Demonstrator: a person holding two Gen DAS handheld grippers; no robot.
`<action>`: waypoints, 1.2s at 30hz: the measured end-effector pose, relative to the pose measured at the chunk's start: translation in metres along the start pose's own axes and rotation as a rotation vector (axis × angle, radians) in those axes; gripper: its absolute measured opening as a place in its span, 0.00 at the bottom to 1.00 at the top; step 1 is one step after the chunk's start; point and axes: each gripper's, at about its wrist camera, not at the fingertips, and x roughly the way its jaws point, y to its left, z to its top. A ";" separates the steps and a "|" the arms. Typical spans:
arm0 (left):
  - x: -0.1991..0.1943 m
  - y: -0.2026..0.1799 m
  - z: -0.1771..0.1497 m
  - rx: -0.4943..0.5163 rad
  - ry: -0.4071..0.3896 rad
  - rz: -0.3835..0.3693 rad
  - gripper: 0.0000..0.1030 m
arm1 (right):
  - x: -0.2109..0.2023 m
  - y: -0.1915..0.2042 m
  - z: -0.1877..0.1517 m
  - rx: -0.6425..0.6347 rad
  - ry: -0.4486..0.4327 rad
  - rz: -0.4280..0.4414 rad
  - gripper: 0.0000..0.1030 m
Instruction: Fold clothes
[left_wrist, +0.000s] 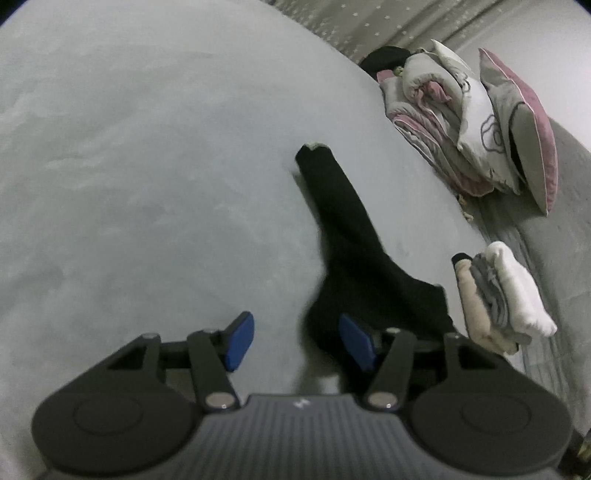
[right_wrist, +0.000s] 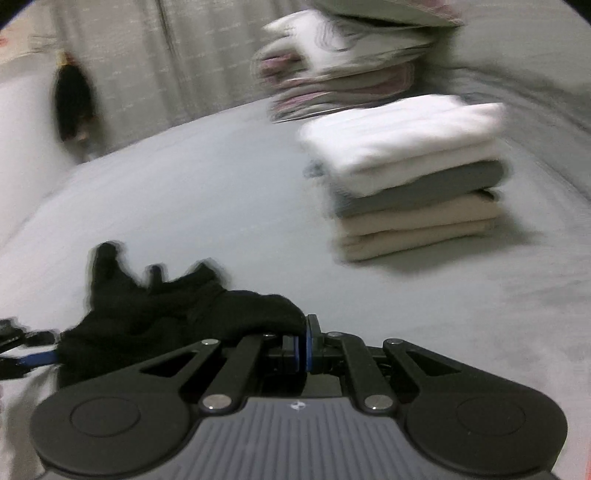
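Nearest, the right claw (right_wrist: 306, 341) had its blue pads pressed together on an edge of the black fabric garment (right_wrist: 177, 310), which trailed off to its left over the pale grey bed sheet (right_wrist: 184, 192); motion blur smeared the cloth's outline, so its shape was hard to read. The left claw (left_wrist: 297, 341) stood with its blue-padded fingers (left_wrist: 242, 339) spread apart, the nearer bunched end of the same garment (left_wrist: 351, 258) partly hiding the right-hand finger; whether cloth touched that pad I could not tell. One long black sleeve or leg stretched away across the sheet. Beyond, a small folded stack of white, grey and beige clothes (right_wrist: 410, 177) sat on the bed. Farther back lay a heap of grey-and-pink bedding and pillows (left_wrist: 472, 122), blurred in the right wrist view, before a pale curtain (right_wrist: 147, 55).
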 end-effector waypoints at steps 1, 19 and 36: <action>0.000 -0.002 0.000 0.001 0.000 -0.002 0.54 | -0.001 -0.008 0.002 0.004 -0.005 -0.038 0.07; 0.071 -0.107 -0.053 0.092 0.168 -0.174 0.52 | -0.011 -0.050 0.005 0.049 0.009 -0.107 0.07; -0.075 -0.076 -0.067 0.023 0.026 0.043 0.11 | -0.035 0.005 0.024 0.025 -0.073 0.083 0.07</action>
